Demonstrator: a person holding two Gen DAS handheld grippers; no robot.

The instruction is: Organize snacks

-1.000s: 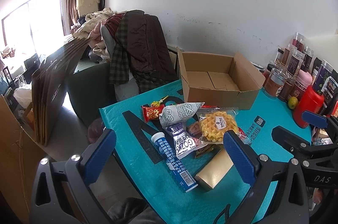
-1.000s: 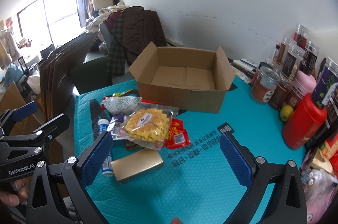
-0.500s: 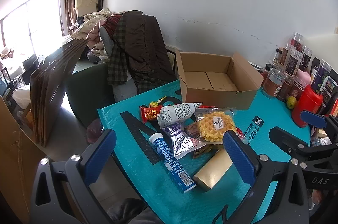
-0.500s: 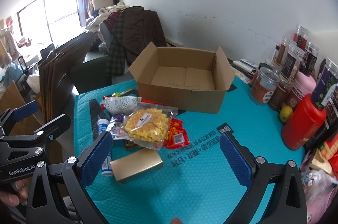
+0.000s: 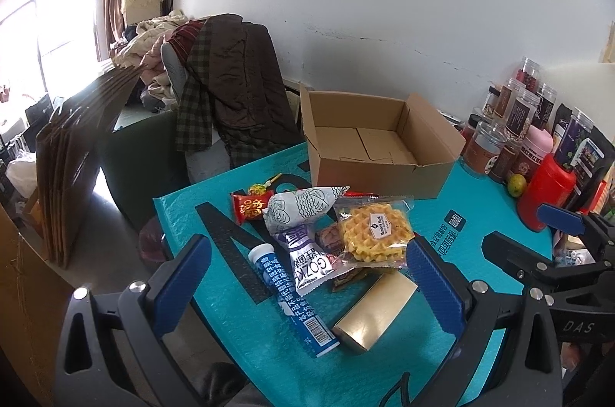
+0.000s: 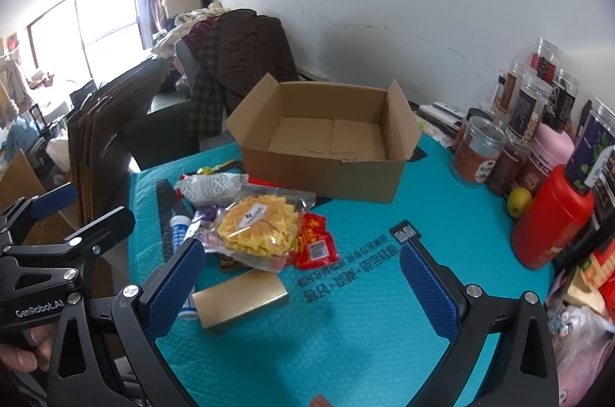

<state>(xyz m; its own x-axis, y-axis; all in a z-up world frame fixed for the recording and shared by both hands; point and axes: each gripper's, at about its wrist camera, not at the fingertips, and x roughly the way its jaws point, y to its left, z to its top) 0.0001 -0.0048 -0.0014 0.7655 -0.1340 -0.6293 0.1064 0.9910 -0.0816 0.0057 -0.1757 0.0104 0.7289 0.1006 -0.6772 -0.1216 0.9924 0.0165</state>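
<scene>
A pile of snacks lies on the teal mat (image 5: pixel 461 253): a bagged waffle (image 5: pixel 374 232) (image 6: pixel 257 228), a white patterned packet (image 5: pixel 301 207), a purple packet (image 5: pixel 307 259), a blue tube (image 5: pixel 292 295), a gold box (image 5: pixel 374 309) (image 6: pixel 240 299) and red packets (image 5: pixel 250 207) (image 6: pixel 313 241). An open, empty cardboard box (image 5: pixel 376 145) (image 6: pixel 326 142) stands behind them. My left gripper (image 5: pixel 307 284) is open and empty, above the pile's near side. My right gripper (image 6: pixel 303 284) is open and empty, over the mat right of the gold box.
Jars and tins (image 6: pixel 519 122), a red canister (image 6: pixel 549 215) and a small lime (image 6: pixel 519 201) crowd the mat's right side. A chair draped with clothes (image 5: pixel 226 92) stands behind the table. Flat cardboard sheets (image 5: pixel 77 145) lean at the left.
The left gripper has drifted slightly; the snacks sit a little further left in its view. The right gripper has barely moved. Both stay open.
</scene>
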